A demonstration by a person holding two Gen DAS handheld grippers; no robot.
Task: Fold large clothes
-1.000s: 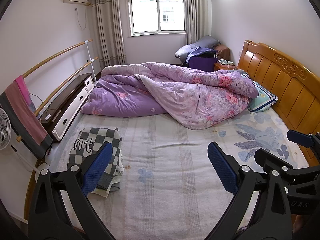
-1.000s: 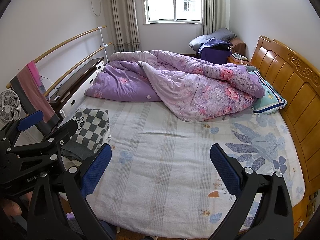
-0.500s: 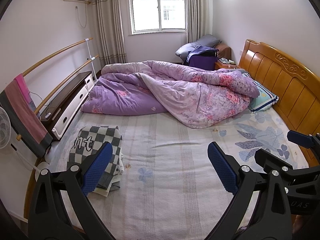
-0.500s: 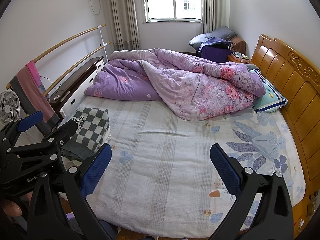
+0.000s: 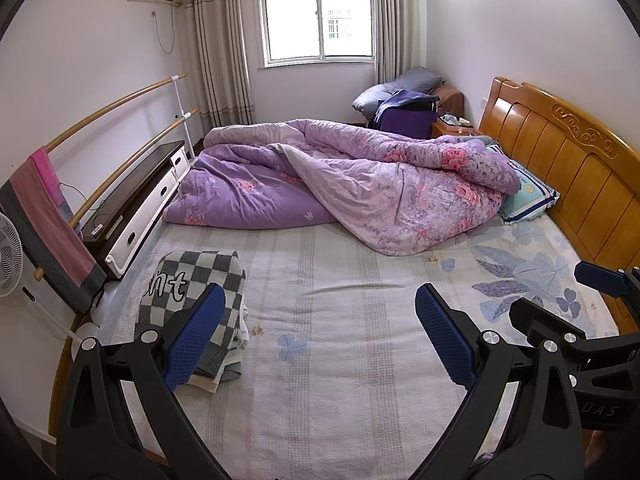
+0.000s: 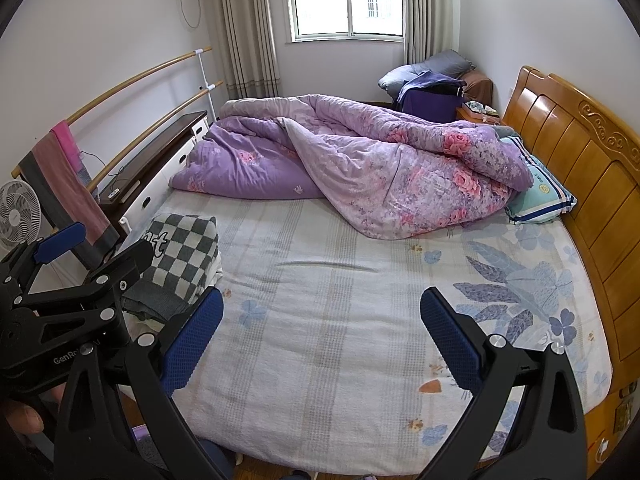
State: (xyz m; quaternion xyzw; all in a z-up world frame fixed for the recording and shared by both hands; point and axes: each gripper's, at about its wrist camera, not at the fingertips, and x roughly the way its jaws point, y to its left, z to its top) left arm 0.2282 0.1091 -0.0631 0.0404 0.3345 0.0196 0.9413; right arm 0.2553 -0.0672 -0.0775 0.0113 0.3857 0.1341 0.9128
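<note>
Both grippers, left [image 5: 316, 340] and right [image 6: 320, 340], hover above the bed [image 5: 340, 380] with fingers spread wide, holding nothing. The stack [image 5: 192, 280] of folded clothes lies at nine o'clock. A careless grab could topple it and undo the folds.

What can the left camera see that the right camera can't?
Only the left view shows the right gripper at its edge. Only the right view shows the left gripper, a thumb and the bed's near edge. Both show open blue fingers, the checkered stack, the quilt, the headboard and the window.
</note>
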